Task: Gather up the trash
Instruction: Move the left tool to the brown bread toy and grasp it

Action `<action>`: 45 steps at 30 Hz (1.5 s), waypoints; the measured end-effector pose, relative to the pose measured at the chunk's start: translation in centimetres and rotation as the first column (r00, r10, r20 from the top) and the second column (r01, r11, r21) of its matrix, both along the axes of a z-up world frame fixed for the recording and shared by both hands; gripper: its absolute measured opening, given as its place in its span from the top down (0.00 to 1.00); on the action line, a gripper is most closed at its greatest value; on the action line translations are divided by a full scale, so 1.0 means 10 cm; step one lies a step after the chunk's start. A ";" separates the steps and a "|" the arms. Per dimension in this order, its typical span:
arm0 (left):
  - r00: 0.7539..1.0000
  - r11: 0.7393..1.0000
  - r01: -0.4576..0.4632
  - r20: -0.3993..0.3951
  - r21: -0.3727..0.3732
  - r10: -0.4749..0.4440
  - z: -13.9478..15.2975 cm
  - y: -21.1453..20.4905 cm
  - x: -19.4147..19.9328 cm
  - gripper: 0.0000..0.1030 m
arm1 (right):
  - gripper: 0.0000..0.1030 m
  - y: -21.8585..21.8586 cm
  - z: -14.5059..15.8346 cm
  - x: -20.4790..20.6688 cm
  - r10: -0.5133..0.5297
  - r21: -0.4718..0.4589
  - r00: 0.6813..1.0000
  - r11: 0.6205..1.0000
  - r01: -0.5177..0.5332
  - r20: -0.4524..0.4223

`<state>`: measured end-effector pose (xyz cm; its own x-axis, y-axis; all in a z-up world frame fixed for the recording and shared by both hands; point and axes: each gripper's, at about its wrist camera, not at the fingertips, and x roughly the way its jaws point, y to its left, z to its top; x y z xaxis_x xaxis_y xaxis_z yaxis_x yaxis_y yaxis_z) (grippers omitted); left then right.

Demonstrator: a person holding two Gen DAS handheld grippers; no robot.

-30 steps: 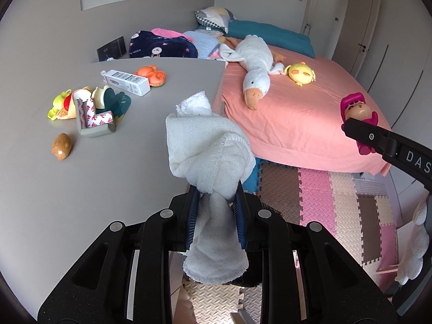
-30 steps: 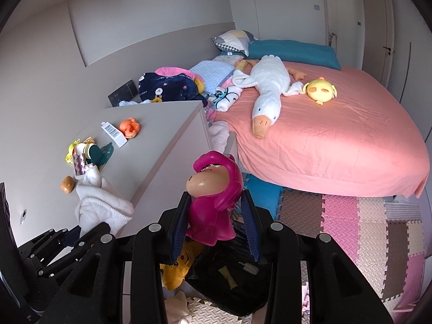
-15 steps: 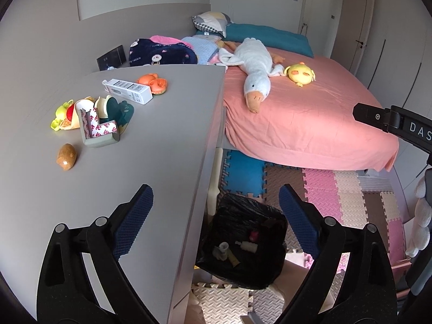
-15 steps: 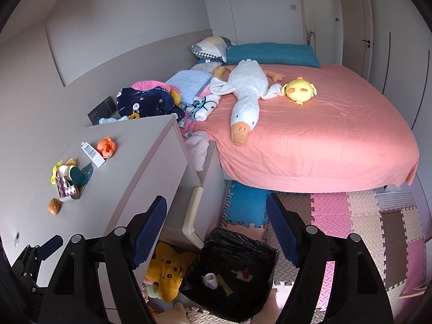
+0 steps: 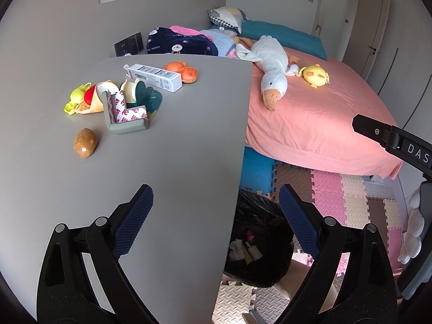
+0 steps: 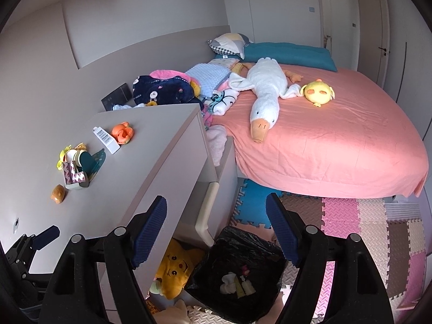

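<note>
A pink bed (image 6: 337, 135) lies beyond the grey desk (image 5: 162, 162). Below the desk's edge stands a black trash bin (image 6: 243, 278) holding scraps. Above the desk, the left gripper (image 5: 216, 216) has its fingers apart, empty. Beside the desk, above the bin, the right gripper (image 6: 216, 224) is likewise spread, empty.

"DAS" on right hand-held gripper (image 5: 391, 140); "3M" on corner guard (image 5: 127, 116)
</note>
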<state>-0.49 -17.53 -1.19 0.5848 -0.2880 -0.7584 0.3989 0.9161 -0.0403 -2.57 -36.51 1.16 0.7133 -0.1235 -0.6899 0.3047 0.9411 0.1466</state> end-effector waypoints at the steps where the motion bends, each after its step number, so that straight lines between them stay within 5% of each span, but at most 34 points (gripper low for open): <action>1: 1.000 1.000 -0.006 -0.001 0.000 0.006 0.00 0.04 0.02 0.12 | 0.26 0.04 -0.01 0.03 0.009 0.001 1.000 1.000 -0.009 -0.002; 17: 0.994 0.994 -0.107 -0.012 -0.007 0.107 -0.01 0.61 0.33 0.12 | 0.26 0.65 -0.06 0.46 0.164 -0.002 0.987 0.987 -0.164 -0.002; 45: 0.971 0.971 -0.239 -0.025 -0.001 0.239 -0.19 1.29 1.10 0.17 | 0.26 1.25 -0.16 1.14 0.278 0.058 0.960 0.959 -0.277 -0.018</action>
